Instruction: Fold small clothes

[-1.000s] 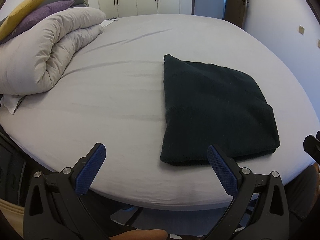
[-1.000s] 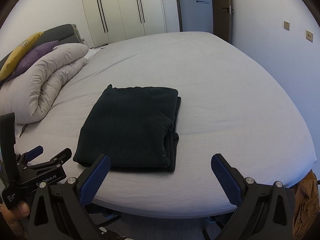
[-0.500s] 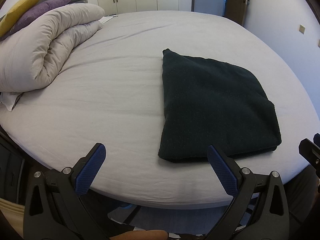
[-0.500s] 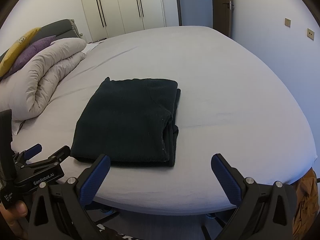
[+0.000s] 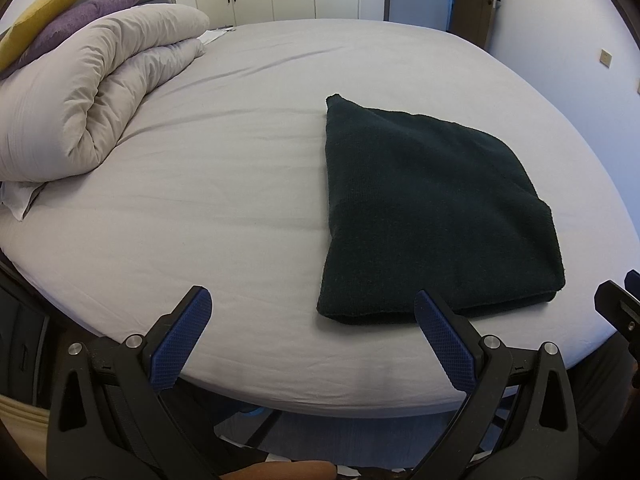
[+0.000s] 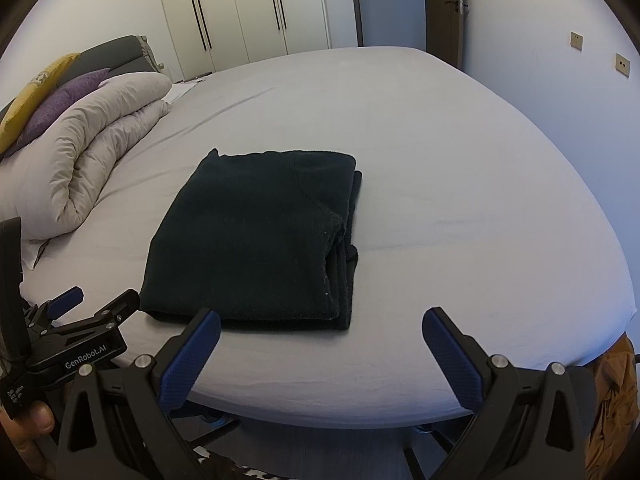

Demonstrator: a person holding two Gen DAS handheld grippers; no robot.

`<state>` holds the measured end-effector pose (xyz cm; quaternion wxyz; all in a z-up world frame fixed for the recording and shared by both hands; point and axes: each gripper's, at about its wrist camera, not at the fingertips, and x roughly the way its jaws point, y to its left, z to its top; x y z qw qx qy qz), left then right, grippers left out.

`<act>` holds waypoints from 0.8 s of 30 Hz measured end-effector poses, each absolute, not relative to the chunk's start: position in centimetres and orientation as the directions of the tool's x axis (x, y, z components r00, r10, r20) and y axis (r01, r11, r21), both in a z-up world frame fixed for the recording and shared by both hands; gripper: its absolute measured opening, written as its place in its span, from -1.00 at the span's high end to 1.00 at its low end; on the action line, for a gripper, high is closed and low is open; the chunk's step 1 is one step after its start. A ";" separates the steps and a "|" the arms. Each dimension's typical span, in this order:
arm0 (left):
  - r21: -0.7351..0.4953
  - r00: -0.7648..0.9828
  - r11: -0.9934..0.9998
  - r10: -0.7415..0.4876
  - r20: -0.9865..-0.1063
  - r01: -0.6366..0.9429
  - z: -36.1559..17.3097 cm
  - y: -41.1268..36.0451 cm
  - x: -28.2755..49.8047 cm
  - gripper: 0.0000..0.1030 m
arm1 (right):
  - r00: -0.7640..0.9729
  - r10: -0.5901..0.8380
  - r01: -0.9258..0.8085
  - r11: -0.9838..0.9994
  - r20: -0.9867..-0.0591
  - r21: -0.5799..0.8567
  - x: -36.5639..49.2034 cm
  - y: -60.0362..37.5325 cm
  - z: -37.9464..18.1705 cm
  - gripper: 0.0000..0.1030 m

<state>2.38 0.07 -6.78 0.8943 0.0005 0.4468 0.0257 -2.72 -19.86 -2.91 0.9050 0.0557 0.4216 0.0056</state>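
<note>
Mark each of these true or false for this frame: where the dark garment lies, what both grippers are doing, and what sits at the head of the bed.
1. The dark garment lies folded on the bed sheet. True.
2. The left gripper is clamped on the garment. False: it is open and holds nothing, short of the near edge.
3. The right gripper is open and empty. True.
4. The rolled duvet rests on top of the garment. False: it lies apart, at the far left of the bed.
5. A yellow cushion and a purple cushion sit behind the duvet. True.
</note>
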 end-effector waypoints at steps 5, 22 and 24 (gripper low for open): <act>0.023 0.598 0.999 0.045 -0.800 -0.045 -6.8 0.1 2.4 -1.00 | 0.644 0.057 0.038 0.994 -0.763 0.106 -2.8 -19.8 -2.9 -1.00; 0.021 0.598 0.999 0.043 -0.800 -0.044 -6.8 0.2 2.4 -1.00 | 0.646 0.055 0.039 0.994 -0.762 0.104 -2.8 -19.7 -3.0 -1.00; 0.022 0.599 0.999 0.044 -0.799 -0.045 -6.8 0.2 2.4 -1.00 | 0.645 0.056 0.039 0.994 -0.762 0.106 -2.8 -19.7 -3.0 -1.00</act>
